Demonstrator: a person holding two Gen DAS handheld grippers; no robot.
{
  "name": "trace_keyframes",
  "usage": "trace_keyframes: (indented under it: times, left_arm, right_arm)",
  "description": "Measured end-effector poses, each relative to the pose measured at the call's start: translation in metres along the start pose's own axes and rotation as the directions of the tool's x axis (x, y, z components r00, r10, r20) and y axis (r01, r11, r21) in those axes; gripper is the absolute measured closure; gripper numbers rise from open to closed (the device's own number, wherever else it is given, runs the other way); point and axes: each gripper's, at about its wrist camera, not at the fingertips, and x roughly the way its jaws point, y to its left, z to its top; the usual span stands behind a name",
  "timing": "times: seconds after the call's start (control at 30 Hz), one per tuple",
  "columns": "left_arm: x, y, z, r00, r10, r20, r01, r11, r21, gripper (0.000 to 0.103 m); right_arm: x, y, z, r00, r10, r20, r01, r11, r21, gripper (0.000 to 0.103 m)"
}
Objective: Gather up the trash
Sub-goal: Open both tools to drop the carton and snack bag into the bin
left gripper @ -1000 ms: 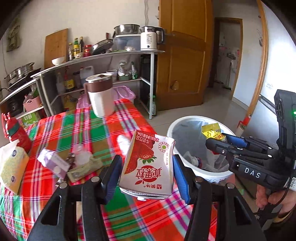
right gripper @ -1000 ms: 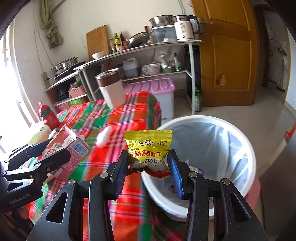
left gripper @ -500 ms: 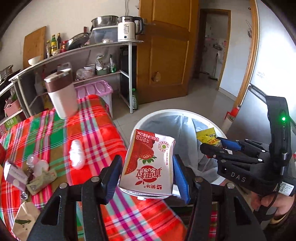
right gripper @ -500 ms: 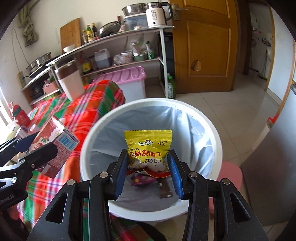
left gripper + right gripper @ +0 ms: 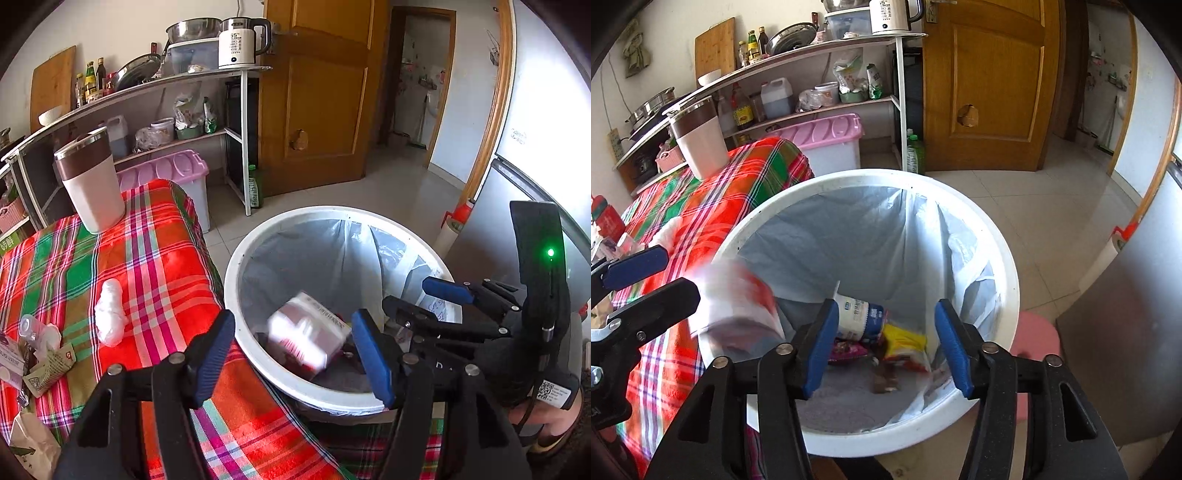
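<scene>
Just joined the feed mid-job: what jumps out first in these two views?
A blurred milk carton is dropping into the white trash bin beside the plaid-covered table, free of the left gripper, whose jaws are opening. The right gripper is opening too, above a yellow snack packet already lying in the bin.

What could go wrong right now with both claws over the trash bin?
1. The milk carton, blurred in mid-fall from the opening left claw, drops close to the bin rim beside the table; it might clip the rim and tumble out.
2. The two claws sit close together, the right claw nearly beside the left, so pulling back could knock them.
3. The liner looks loosely draped and may slip inward.
</scene>
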Motion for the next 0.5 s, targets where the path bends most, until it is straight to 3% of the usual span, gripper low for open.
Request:
trace_keyframes:
  times: [0.5]
  left_arm:
    - [-0.040, 0.024, -0.012, 0.997, 0.042, 0.059, -0.040, 0.998, -0.038, 0.032]
  right_arm:
    - [-0.024, 0.016, -0.001, 0.999, 0.022, 0.046, -0.022, 1.000, 0.011, 0.045]
